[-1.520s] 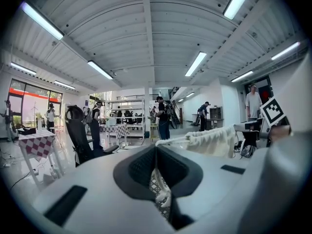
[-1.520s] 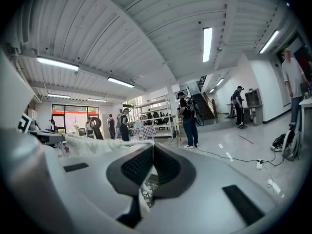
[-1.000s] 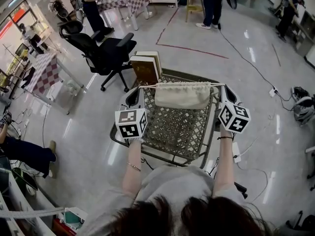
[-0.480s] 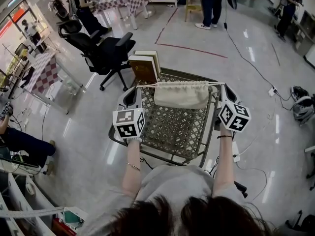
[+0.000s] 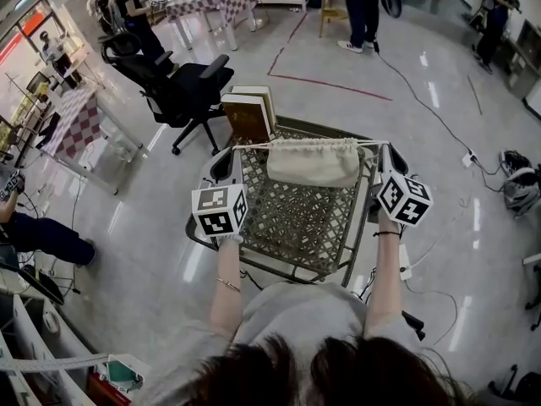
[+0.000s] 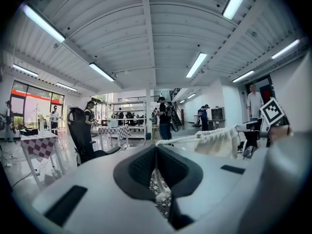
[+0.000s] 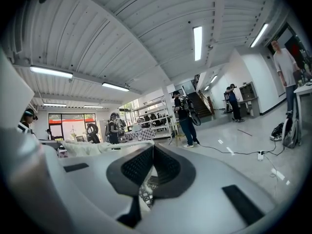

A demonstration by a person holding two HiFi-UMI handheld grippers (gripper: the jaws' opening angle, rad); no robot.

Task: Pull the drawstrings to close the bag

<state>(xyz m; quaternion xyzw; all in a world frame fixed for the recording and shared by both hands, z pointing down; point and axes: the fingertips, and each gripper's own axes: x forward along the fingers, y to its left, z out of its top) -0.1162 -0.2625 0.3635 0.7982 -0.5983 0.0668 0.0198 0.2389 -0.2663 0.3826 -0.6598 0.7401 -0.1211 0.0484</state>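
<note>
A cream cloth drawstring bag [image 5: 313,161] hangs stretched between my two grippers, above a metal mesh seat [image 5: 296,218]. Its mouth is gathered into folds along the cord. My left gripper [image 5: 240,152] is shut on the left drawstring [image 5: 254,147], which runs taut to the bag. My right gripper [image 5: 382,149] is shut on the right drawstring [image 5: 370,145]. In the left gripper view the cord [image 6: 178,139] leaves the shut left gripper [image 6: 155,147] toward the bag [image 6: 217,140]. The right gripper view shows the right gripper [image 7: 152,147] shut, with the bag [image 7: 92,147] off to its left.
Two books [image 5: 249,112] stand at the mesh seat's far left corner. A black office chair [image 5: 182,83] is behind it on the left. Checkered tables [image 5: 80,121] and people [image 5: 363,7] stand further off. Cables and a power strip [image 5: 467,157] lie on the floor to the right.
Both grippers and the bag stay almost where they were, the cords still taut. A person at the back left has walked further away.
</note>
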